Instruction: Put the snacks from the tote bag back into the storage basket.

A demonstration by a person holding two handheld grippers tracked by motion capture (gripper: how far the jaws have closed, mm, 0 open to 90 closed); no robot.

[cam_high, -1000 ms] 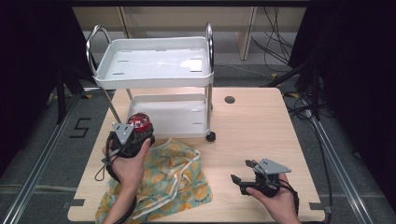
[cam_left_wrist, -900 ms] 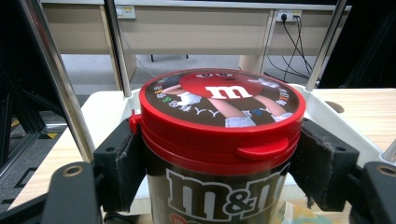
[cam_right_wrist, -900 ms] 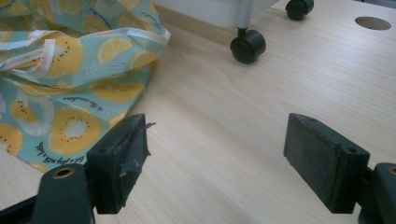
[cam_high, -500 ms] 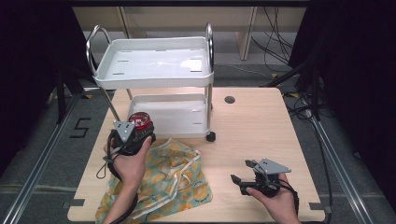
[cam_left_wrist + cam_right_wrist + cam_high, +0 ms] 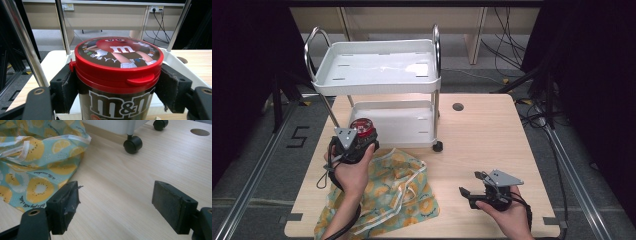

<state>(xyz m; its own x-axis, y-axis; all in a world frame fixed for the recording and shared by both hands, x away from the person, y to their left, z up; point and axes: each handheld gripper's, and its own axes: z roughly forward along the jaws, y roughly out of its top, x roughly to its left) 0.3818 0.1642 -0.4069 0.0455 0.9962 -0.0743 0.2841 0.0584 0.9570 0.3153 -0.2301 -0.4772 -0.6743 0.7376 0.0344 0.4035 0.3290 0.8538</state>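
Observation:
My left gripper (image 5: 357,142) is shut on a brown M&M's can with a red lid (image 5: 117,75), one pad pressing each side below the lid. In the high view the can (image 5: 362,129) is held just in front of the small white cart's lower shelf (image 5: 394,120), above the far edge of a fruit-print cloth bag (image 5: 387,192). My right gripper (image 5: 473,186) stands open and low over the bare table at the front right, nothing between its pads (image 5: 65,205). The bag (image 5: 32,162) lies to its left.
The white two-shelf cart (image 5: 377,70) stands at the back left of the wooden table (image 5: 482,135), its black castors (image 5: 132,144) on the tabletop. A round cable hole (image 5: 457,106) lies beyond the cart. Chrome posts (image 5: 25,42) rise beside the can.

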